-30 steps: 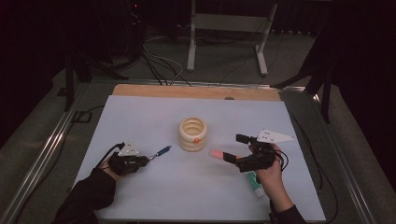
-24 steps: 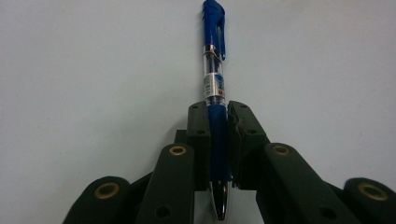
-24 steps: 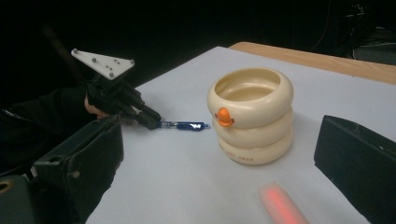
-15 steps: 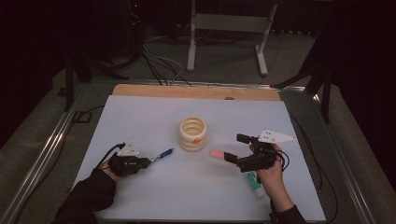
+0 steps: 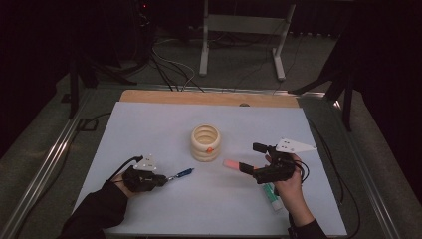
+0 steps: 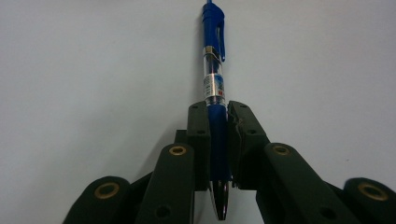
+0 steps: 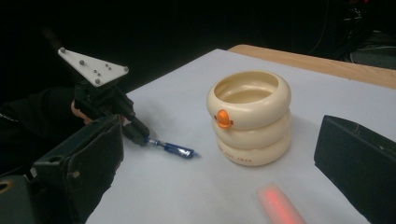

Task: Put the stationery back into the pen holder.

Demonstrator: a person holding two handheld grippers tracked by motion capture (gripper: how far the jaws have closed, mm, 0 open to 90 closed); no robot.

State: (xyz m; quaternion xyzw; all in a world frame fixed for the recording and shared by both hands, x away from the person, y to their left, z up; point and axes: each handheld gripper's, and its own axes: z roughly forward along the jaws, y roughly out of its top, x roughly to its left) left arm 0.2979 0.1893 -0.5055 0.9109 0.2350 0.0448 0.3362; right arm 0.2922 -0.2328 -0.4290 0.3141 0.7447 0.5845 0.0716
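On the white sheet of the table (image 5: 149, 124), seen from the high view, your left gripper (image 5: 161, 180) sits at the near left with a blue pen (image 5: 182, 174) pinched in its jaws — the pen sticks out toward the cream ringed cup (image 5: 206, 143) at the middle of the sheet but stops well short of it. Your right gripper (image 5: 248, 158) is at the near right, its jaws spread apart, and a pink marker (image 5: 231, 164) lies on the sheet by the tip of the nearer jaw; whether it touches that jaw you cannot tell from here. A green-and-white tube (image 5: 271, 193) lies just under your right hand (image 5: 290, 184).

In the left gripper view, your jaws are closed tight on the pen's (image 6: 215, 93) blue barrel, the metal tip pointing back at the camera and the clip end reaching out over the bare white sheet.

In the right gripper view, your own two jaws stand wide at either edge with nothing gripped — the cup (image 7: 250, 116), with its orange knob, stands upright between them farther off. The pink marker (image 7: 279, 205) lies blurred on the sheet in front, and your left gripper (image 7: 140, 135) holds the pen (image 7: 173, 149) low, left of the cup.
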